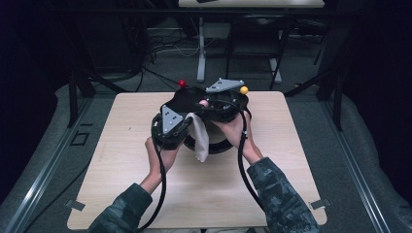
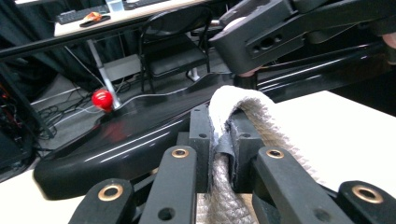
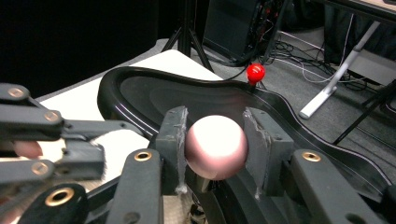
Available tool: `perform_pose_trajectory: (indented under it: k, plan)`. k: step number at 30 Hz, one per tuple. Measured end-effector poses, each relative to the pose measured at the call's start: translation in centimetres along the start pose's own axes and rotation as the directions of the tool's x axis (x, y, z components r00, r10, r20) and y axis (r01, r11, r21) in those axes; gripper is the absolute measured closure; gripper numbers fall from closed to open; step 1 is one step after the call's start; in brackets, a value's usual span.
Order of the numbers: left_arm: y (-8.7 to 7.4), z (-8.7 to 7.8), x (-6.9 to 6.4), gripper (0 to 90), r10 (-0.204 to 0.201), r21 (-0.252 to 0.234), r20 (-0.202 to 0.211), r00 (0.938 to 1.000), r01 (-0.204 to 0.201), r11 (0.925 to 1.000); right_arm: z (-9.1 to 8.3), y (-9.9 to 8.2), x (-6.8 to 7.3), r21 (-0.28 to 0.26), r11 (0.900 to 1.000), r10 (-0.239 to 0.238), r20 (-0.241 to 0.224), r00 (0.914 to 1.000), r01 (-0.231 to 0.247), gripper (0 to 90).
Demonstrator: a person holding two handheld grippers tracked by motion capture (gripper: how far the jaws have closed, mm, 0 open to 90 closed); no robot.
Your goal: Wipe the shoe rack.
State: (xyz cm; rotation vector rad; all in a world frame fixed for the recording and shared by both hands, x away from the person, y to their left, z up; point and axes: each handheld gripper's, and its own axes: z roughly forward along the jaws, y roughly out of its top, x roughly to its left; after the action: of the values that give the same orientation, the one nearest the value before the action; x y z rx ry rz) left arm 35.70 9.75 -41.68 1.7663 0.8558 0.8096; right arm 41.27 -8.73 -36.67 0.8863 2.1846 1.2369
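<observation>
Cloth (image 2: 236,107) sits pinched in your left claw (image 2: 219,140), draped beside the black tray (image 3: 140,93) (glossy, red knob at one end) above the worktop (image 1: 126,160); your right claw (image 3: 215,140) grips a pink ball (image 3: 215,147).

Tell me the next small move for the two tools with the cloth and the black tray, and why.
Probably draw the left tool with the white cloth along the glossy black tray to wipe it. That tool is shut on the cloth, the cloth hangs right beside the tray, and the right tool steadies the tray by its pale round knob.
</observation>
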Motion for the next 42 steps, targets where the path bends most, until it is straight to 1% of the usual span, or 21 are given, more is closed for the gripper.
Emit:
perform_pose_trajectory:
  k: [2,6,7,10,11,12,14,17,19,20,21,23,25,27,33,35,36,37,38,39,42]
  plan:
    - [-0.1,-0.5,0.4,82.3,-0.006,-0.005,-0.007,1.0,0.006,1.0,0.0,0.0,-0.1,0.002,1.0,-0.001,-0.01,0.9999,0.001,60.4]
    - [-0.4,-1.5,1.6,82.3,-0.015,-0.009,-0.035,0.9993,0.015,0.9998,0.0,0.0,0.0,0.004,1.0,-0.003,-0.008,1.0,0.003,60.4]
    - [-0.5,-1.7,2.0,82.3,-0.013,-0.003,-0.042,0.999,0.013,0.9999,0.0,0.0,0.0,0.004,1.0,-0.004,-0.005,1.0,0.004,60.4]
    - [-0.7,-2.3,3.1,82.3,-0.029,0.0,-0.066,0.9974,0.029,0.9996,0.0,0.0,0.0,0.004,1.0,-0.004,-0.007,1.0,0.004,60.4]
    - [-0.8,-2.4,3.5,82.3,-0.034,-0.001,-0.074,0.9967,0.034,0.9994,0.0,0.1,0.0,0.005,1.0,-0.007,-0.008,0.9999,0.007,60.4]
    - [-0.8,-2.5,3.8,82.3,-0.033,0.003,-0.083,0.996,0.033,0.9994,0.1,0.1,0.0,0.006,1.0,-0.007,0.001,1.0,0.007,60.4]
    - [-0.9,-2.6,4.4,82.3,-0.032,0.01,-0.103,0.9942,0.033,0.9994,0.1,0.1,0.0,0.008,0.9999,-0.008,0.002,1.0,0.008,60.4]
    - [-1.1,-2.7,5.6,82.3,-0.039,0.022,-0.137,0.9899,0.042,0.9989,0.1,0.1,0.1,0.008,0.9999,-0.007,0.004,1.0,0.007,60.4]
    - [-1.2,-2.6,6.5,82.3,-0.052,0.032,-0.153,0.9869,0.057,0.9978,0.1,0.1,0.0,0.007,0.9999,-0.008,0.003,1.0,0.008,60.4]
    - [-1.3,-2.6,6.9,82.3,-0.067,0.031,-0.158,0.9852,0.072,0.9969,0.1,0.1,0.1,0.008,0.9999,-0.009,0.003,1.0,0.009,60.4]
    - [-1.3,-2.5,7.2,82.4,-0.082,0.03,-0.156,0.9843,0.088,0.9956,0.1,0.1,0.1,0.008,0.9999,-0.009,0.004,0.9999,0.009,60.4]
    - [-1.3,-2.6,7.5,82.4,-0.094,0.028,-0.153,0.9838,0.099,0.9947,0.1,0.1,0.1,0.009,0.9999,-0.011,0.005,0.9999,0.011,60.4]
    - [-1.2,-2.7,7.2,82.4,-0.092,0.017,-0.145,0.9852,0.096,0.9953,0.1,0.1,0.1,0.008,0.9999,-0.01,0.004,0.9999,0.01,60.4]
    - [-1.1,-2.8,6.6,82.5,-0.075,0.011,-0.135,0.988,0.078,0.9969,0.1,0.1,0.1,0.007,0.9999,-0.009,-0.002,1.0,0.01,60.4]
    - [-0.3,-2.5,4.5,82.8,-0.036,-0.003,-0.091,0.9952,0.036,0.9994,0.1,0.1,0.1,0.006,1.0,-0.008,0.005,1.0,0.008,60.4]
    - [0.1,-2.4,3.8,82.8,-0.01,-0.009,-0.082,0.9966,0.01,0.9999,0.1,0.1,0.1,0.007,0.9999,-0.009,0.005,0.9999,0.009,60.4]
    - [0.2,-2.4,3.4,82.8,-0.003,-0.01,-0.074,0.9973,0.003,0.9999,0.1,0.1,0.1,0.008,0.9999,-0.007,0.001,1.0,0.007,60.4]
    - [0.4,-2.2,3.1,82.7,0.001,-0.01,-0.064,0.9979,-0.002,1.0,0.1,0.1,0.1,0.007,0.9999,-0.008,0.009,0.9999,0.008,60.4]
    - [0.6,-2.0,2.6,82.8,0.01,-0.014,-0.06,0.9982,-0.011,0.9998,0.1,0.1,0.0,0.004,1.0,-0.007,-0.003,1.0,0.007,60.4]
    - [0.7,-1.9,2.4,82.8,0.019,-0.01,-0.054,0.9983,-0.02,0.9997,0.1,0.1,0.0,0.005,1.0,-0.007,-0.002,1.0,0.007,60.4]
    - [1.0,-1.4,1.5,82.8,0.029,-0.015,-0.031,0.9991,-0.029,0.9995,0.1,0.1,0.0,0.005,1.0,-0.007,-0.003,1.0,0.007,60.4]
